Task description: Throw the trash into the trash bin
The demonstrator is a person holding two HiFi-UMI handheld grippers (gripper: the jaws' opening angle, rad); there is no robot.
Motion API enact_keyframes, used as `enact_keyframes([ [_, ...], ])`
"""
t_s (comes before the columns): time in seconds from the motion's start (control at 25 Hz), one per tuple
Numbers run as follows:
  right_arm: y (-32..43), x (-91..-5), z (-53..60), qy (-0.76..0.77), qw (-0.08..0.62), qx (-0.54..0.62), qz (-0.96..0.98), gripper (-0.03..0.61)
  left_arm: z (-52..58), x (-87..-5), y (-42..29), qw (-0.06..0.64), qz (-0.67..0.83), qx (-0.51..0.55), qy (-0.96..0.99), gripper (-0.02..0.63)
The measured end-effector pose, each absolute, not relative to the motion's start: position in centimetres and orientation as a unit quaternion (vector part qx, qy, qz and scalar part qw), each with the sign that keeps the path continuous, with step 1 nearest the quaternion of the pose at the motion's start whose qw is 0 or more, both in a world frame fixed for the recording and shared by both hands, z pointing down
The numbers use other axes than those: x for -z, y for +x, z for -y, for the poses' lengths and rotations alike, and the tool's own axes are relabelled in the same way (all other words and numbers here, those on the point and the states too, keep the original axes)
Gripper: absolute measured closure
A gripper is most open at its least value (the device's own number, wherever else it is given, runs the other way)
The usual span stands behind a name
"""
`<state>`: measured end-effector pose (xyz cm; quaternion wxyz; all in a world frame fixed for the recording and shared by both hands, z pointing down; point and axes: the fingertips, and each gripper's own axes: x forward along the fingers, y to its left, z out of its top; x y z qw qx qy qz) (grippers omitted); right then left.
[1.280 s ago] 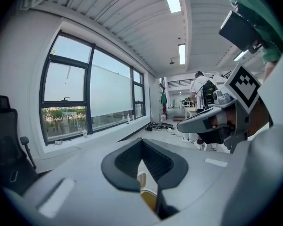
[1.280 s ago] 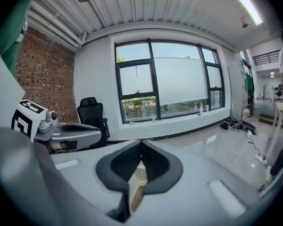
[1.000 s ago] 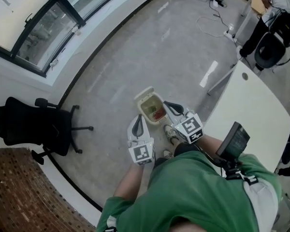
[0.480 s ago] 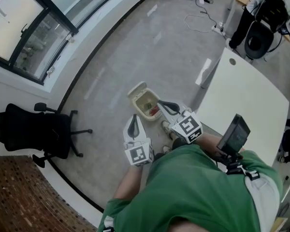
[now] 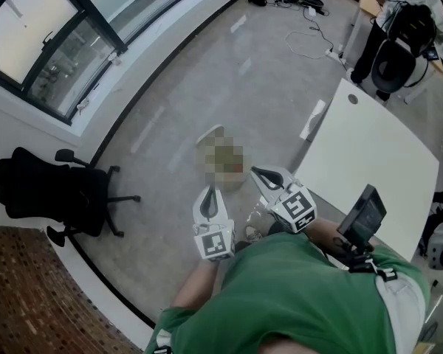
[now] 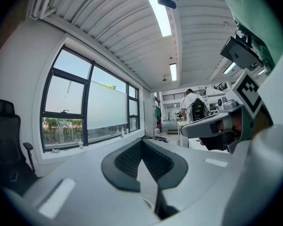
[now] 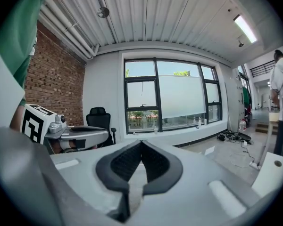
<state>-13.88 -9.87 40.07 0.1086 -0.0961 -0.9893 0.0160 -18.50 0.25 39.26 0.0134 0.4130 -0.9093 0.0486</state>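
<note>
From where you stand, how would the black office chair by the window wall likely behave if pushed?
The black office chair would probably roll: its star base sits on smooth floor. Pushed high up, it might tip or swivel.

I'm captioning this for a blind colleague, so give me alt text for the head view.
Seen from above, a person in a green top holds the left tongs and right tongs, both shut and empty, out over a grey floor. A white table stands at right, a black office chair at left.

The left gripper point(image 6: 142, 142), jaws together and empty, faces tall windows point(image 6: 85, 112); probably a person point(image 6: 191, 105) stands far off.
</note>
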Motion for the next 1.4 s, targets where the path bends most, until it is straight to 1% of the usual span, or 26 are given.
enact_keyframes([
  [0.24, -12.5, -39.5, 8.9, -0.125, 0.105, -0.011, 0.987, 0.574, -0.4, -39.1, -17.3, 0.017, 0.915, -0.046, 0.401, 0.611],
  [0.44, -10.3, -39.2, 10.2, -0.123, 0.103, -0.012, 0.987, 0.574, 1.6, -38.6, -14.5, 0.009, 0.908, -0.059, 0.414, 0.611],
  [0.56, -8.8, -39.4, 10.5, -0.121, 0.104, -0.013, 0.987, 0.574, 2.3, -38.5, -13.1, 0.003, 0.906, -0.047, 0.42, 0.611],
  [0.72, -7.5, -39.1, 10.6, -0.118, 0.103, -0.015, 0.987, 0.574, 2.6, -38.6, -11.9, 0.01, 0.904, -0.056, 0.423, 0.61],
  [1.08, -6.3, -39.2, 10.5, -0.12, 0.105, -0.017, 0.987, 0.574, 2.1, -38.4, -11.0, 0.025, 0.91, -0.06, 0.409, 0.61],
  [1.4, -6.9, -39.2, 9.4, -0.123, 0.103, -0.013, 0.987, 0.575, 0.8, -38.5, -11.4, 0.021, 0.912, -0.058, 0.405, 0.61],
])
